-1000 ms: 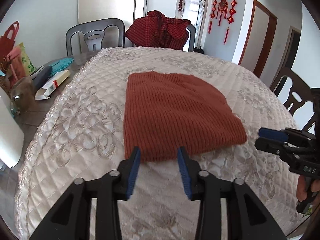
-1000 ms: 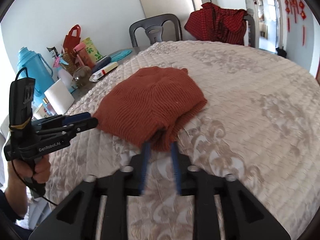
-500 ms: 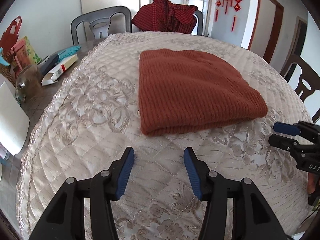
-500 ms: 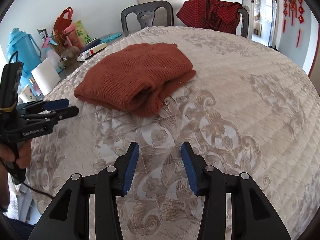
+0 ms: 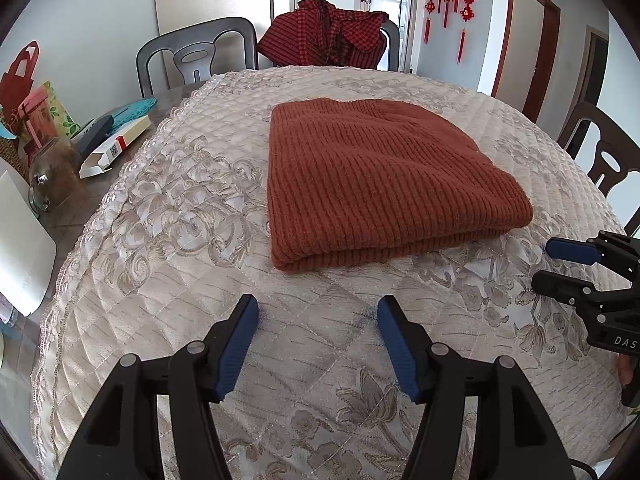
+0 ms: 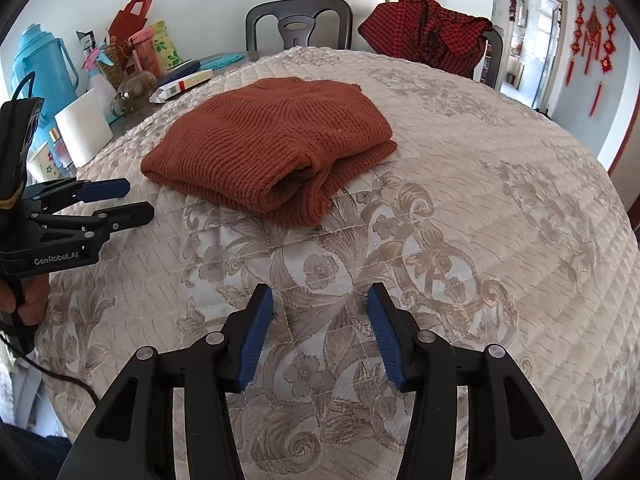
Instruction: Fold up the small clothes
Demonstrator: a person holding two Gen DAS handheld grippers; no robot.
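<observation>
A rust-brown knitted garment [image 5: 380, 184] lies folded flat in the middle of the round table; it also shows in the right wrist view [image 6: 272, 148], with its folded layers open toward me. My left gripper [image 5: 318, 312] is open and empty, above the cloth just short of the garment's near edge. My right gripper [image 6: 320, 300] is open and empty, a little back from the garment's right corner. Each gripper shows in the other's view: the right one [image 5: 560, 264] and the left one [image 6: 120, 200].
A cream quilted floral tablecloth [image 5: 168, 208] covers the table. At the left edge stand a white box [image 5: 116, 148], a glass jar [image 5: 48, 184], a paper roll [image 6: 84, 128], a blue thermos [image 6: 40, 72] and bags. Chairs ring the table; one holds a red checked cloth [image 5: 324, 32].
Both grippers have drawn back from the garment's near edge and opened wider. The right gripper, which was at the garment's corner, let go of it. The garment lies still.
</observation>
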